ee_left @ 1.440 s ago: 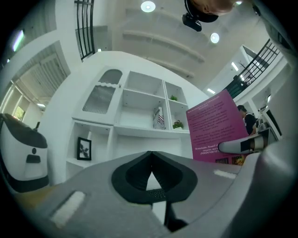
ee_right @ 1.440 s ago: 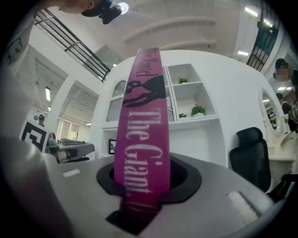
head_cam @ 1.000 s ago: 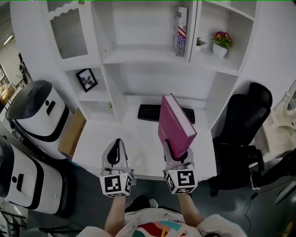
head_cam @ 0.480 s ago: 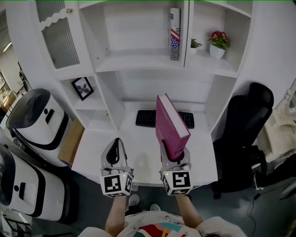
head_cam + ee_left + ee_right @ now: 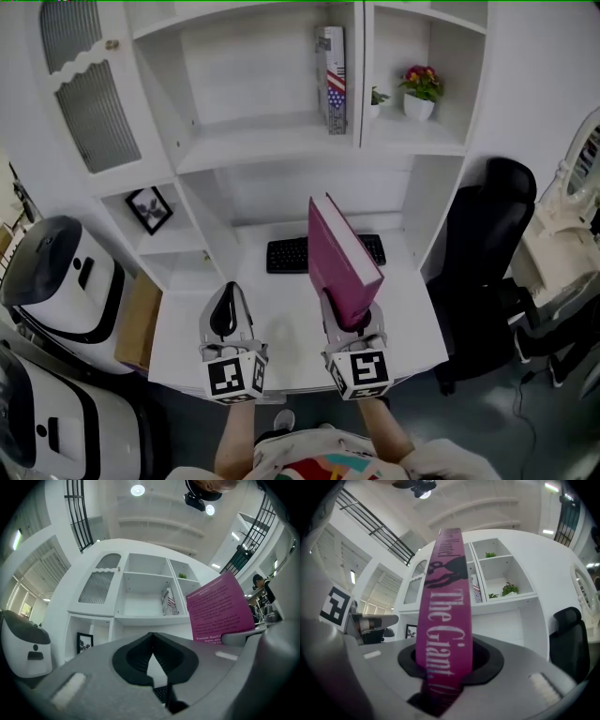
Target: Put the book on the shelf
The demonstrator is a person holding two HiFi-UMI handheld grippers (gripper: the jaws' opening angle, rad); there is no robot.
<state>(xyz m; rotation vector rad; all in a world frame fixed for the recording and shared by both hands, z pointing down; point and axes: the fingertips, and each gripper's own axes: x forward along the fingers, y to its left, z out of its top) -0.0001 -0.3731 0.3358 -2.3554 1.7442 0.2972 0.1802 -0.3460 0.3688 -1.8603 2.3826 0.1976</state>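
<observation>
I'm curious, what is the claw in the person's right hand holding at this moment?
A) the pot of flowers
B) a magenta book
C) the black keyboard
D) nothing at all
B: the right gripper has its jaws pressed on the lower end of the magenta book, which stands upright out of it. The right gripper view shows the book's spine filling the gap between them.
</observation>
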